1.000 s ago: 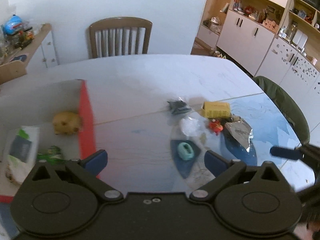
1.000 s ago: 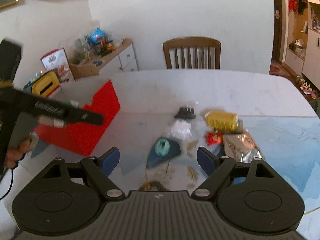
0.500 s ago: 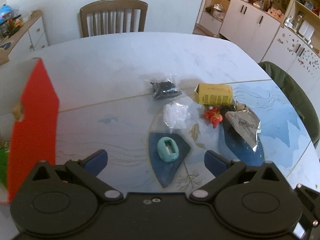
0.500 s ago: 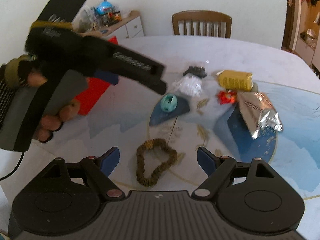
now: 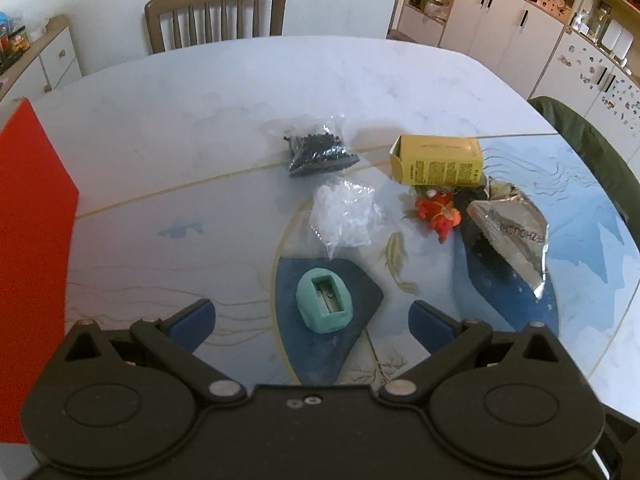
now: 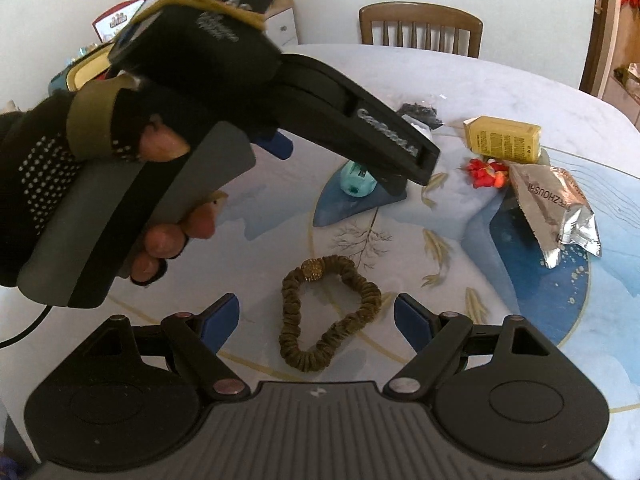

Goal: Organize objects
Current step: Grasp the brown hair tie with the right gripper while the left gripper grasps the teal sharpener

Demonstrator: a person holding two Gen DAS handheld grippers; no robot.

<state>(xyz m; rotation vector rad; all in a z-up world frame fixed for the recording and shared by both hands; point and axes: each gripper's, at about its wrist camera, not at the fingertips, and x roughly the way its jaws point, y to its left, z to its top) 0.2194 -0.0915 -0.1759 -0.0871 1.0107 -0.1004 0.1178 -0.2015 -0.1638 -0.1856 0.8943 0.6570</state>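
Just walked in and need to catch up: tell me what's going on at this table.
A person is tidying small items on the table with two handheld grippers. The left gripper hangs open just above the green pencil sharpener, holding nothing. The right gripper is open too, over the brown hair tie. The yellow box, foil packet and two small bags lie untouched.

My right view: left gripper covers most of teal sharpener and clear bag. Red box cut off at left edge.
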